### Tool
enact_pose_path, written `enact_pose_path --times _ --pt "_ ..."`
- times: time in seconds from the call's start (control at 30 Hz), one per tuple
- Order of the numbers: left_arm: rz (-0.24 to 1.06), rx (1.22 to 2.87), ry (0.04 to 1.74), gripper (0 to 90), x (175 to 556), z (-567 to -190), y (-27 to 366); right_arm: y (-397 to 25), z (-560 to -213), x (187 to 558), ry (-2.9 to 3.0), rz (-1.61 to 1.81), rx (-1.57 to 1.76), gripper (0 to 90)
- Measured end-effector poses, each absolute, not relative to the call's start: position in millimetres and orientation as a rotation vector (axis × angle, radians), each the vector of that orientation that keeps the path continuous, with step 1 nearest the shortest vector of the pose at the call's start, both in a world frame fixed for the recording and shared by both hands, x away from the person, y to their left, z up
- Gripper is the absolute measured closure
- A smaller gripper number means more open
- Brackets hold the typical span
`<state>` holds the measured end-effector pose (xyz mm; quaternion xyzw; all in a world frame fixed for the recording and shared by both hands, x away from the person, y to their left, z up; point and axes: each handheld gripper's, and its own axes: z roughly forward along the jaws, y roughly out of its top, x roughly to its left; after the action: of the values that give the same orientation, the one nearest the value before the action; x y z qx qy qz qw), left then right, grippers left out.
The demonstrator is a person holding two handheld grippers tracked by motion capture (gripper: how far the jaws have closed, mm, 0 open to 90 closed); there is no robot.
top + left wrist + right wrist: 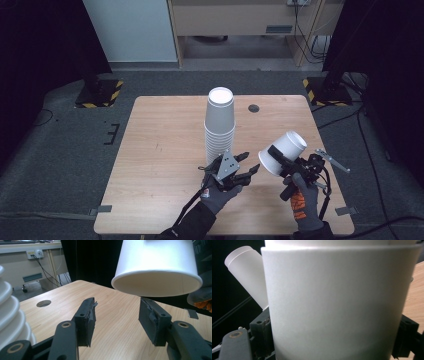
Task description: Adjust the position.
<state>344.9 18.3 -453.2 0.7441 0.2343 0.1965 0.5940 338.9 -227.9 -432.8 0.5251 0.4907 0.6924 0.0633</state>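
Right now my right hand-held gripper (pixel 280 161) grips 1 white paper cup (pixel 283 151), tilted above the light wooden surface (pixel 160 150). My left hand-held gripper (pixel 247 164) gapes, unloaded, beside the tall stack of white paper cups (pixel 220 125).

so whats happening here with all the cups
A person works two handheld grippers at a wooden table. The right gripper is shut on a single white paper cup, held tilted above the table. The left gripper is open and empty, beside the base of a tall stack of upside-down white cups.
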Motion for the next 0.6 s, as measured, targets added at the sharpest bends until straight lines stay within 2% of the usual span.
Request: enact_pose_path --times 0.6 --pt "0.453 1.704 0.526 46.7 355.4 -460.5 -2.7 -223.6 -434.5 339.4 1.504 2.097 1.588 15.7"
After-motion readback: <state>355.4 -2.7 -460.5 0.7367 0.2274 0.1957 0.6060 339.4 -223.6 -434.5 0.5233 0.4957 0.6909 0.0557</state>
